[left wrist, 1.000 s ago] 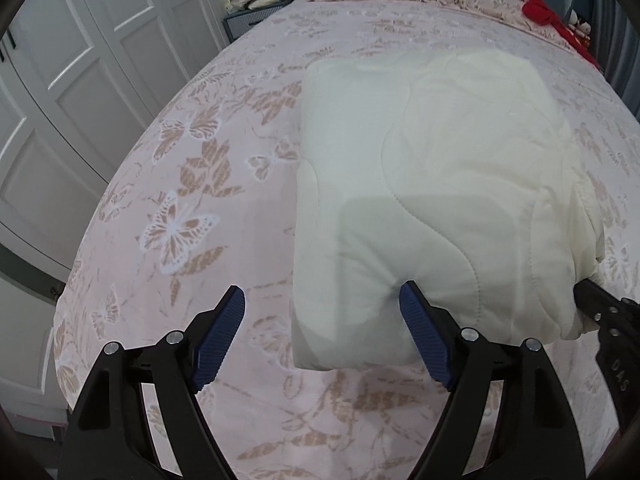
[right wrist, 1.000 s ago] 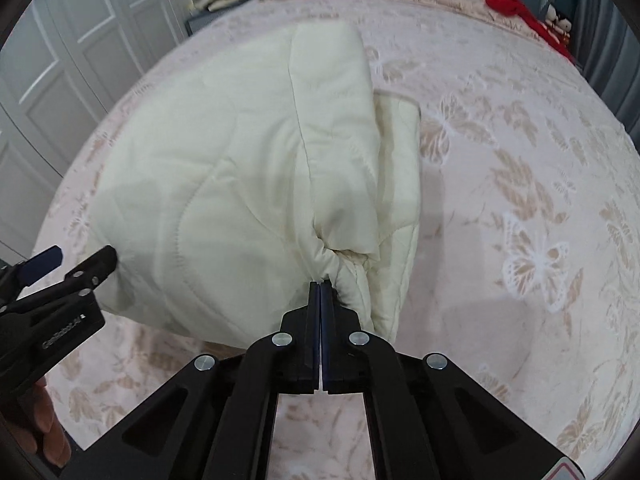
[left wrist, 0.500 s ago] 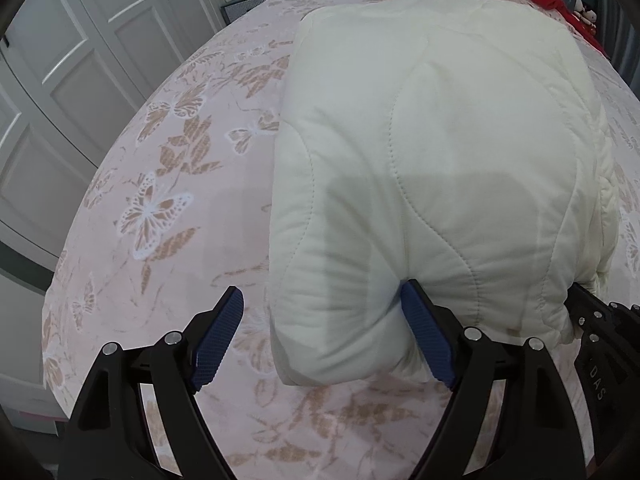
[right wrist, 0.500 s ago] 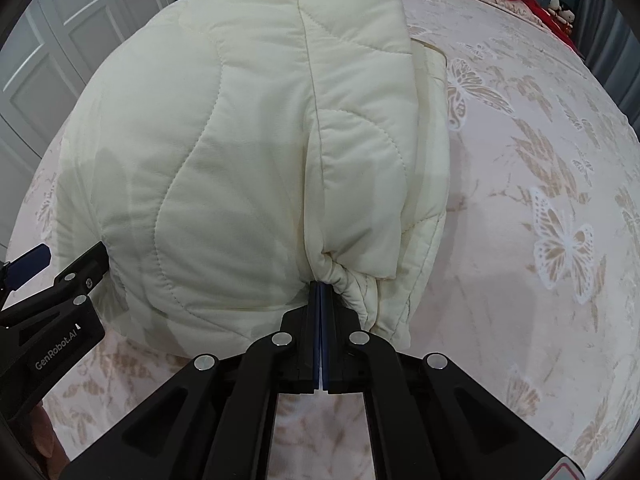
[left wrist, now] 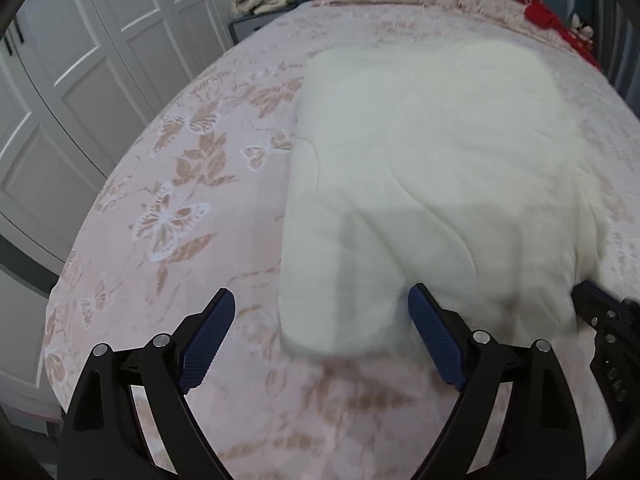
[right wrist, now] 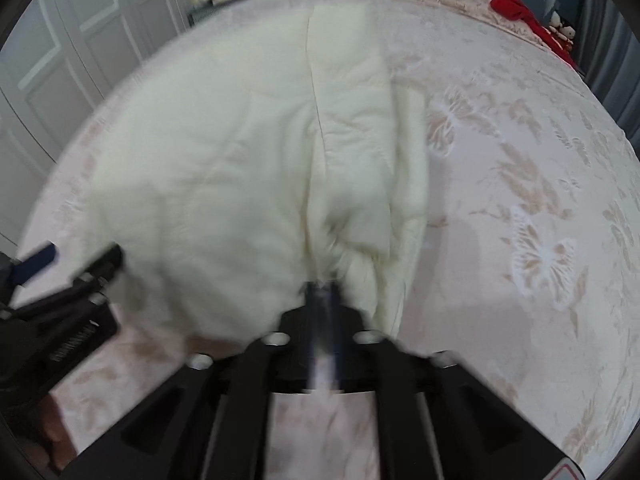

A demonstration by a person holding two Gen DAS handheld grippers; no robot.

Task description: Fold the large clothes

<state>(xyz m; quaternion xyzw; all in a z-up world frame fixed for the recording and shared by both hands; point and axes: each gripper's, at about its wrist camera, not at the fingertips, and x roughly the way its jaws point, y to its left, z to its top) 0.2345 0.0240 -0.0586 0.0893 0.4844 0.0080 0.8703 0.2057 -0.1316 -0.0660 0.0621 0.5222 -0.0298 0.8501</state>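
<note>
Right gripper (right wrist: pixel 322 292), low in the frame, has just been parting its jaws, seemingly to release the cream quilted garment (right wrist: pixel 248 176) folded mid-frame on the bed (right wrist: pixel 520 140), though blur hides contact. Left gripper (left wrist: pixel 320 336) gapes, gripping nothing.

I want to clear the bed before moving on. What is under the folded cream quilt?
The quilt lies on the pink butterfly bedspread, which shows all round its edges. Anything beneath its middle is covered and cannot be seen.
</note>
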